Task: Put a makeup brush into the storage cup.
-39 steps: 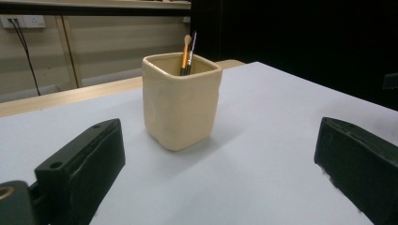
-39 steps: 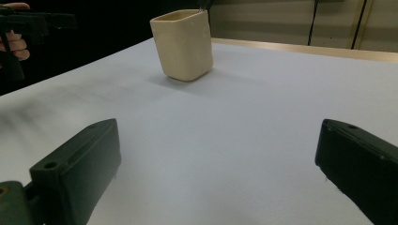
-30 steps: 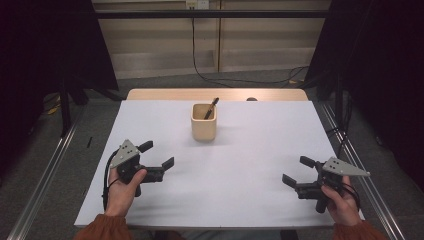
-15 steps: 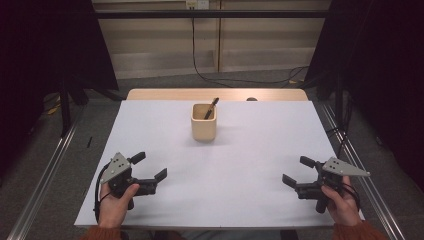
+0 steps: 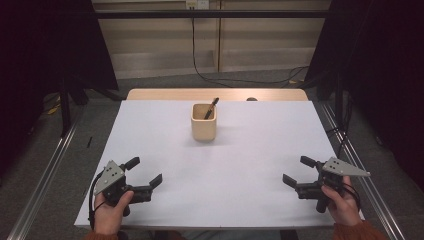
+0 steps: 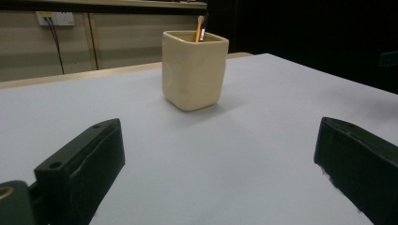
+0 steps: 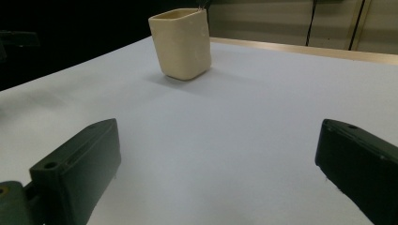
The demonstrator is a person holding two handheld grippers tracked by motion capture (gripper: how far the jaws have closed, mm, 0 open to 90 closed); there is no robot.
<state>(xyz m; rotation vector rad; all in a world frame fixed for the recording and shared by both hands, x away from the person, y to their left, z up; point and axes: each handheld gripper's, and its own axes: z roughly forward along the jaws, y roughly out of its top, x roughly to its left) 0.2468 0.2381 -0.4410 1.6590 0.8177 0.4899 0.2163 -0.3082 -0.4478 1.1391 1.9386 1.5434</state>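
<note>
A cream square cup stands upright at the back middle of the white table, with a brush leaning in it. The cup and the brush's tip also appear ahead of the left gripper's jaws, and the cup sits up left in the right gripper view. My left gripper rests near the front left corner, open and empty. My right gripper rests near the front right corner, open and empty. Both stand well short of the cup.
A wooden strip runs along the table's far edge. Metal rails flank the table on both sides. A black cable hangs down the back wall and trails over the floor.
My left gripper has drawn back toward the front left corner and come down onto the table. My right gripper has stayed where it was.
</note>
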